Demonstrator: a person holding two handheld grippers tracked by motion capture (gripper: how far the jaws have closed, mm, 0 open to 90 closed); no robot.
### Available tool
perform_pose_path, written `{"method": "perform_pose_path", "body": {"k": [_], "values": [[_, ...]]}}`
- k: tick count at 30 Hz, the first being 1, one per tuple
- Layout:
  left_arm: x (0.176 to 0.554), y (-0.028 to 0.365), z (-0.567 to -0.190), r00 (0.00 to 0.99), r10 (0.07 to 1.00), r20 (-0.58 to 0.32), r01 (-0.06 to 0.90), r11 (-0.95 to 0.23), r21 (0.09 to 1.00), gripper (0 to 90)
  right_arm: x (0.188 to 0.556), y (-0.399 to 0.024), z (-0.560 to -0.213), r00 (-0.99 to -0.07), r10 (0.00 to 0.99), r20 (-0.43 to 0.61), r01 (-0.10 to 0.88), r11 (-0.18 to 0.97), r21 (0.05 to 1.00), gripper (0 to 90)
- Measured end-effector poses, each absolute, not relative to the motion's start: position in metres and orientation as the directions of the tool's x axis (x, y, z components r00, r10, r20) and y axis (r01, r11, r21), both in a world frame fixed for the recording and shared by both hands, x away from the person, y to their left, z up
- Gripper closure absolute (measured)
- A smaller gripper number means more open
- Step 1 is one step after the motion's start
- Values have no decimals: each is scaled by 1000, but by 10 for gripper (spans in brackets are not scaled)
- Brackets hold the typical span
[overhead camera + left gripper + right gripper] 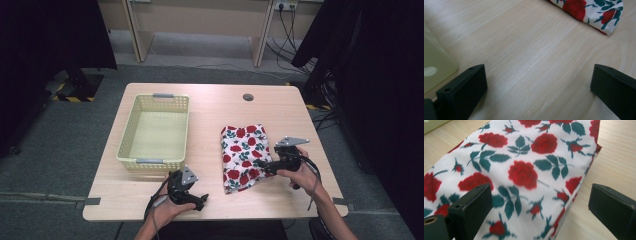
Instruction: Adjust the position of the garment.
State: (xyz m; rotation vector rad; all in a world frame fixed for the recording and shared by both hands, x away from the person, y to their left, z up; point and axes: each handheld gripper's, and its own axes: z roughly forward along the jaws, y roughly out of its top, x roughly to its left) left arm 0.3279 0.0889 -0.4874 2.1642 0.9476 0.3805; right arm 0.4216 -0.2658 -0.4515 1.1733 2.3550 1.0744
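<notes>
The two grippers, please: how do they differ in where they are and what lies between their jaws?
The left gripper sits near the table's front edge with bare wood between its jaws; the right gripper is at the cloth's right edge, jaws straddling that edge. The left is nearer the basket. Both are open and hold nothing.

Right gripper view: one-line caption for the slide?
Open right gripper poised over the edge of a folded rose-print cloth on the wooden table.
</notes>
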Motion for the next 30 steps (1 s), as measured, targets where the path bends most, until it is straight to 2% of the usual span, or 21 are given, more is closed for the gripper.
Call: {"method": "perform_pose_path", "body": {"k": [13,30], "values": [[329,88,-487,683,730,-19,513,-461,724,0,396,-283,-457,-597,800,66,573,367,732,55],[329,88,-487,683,730,-19,513,-461,724,0,372,-286,-464,-617,784,71,575,388,720,42]]}}
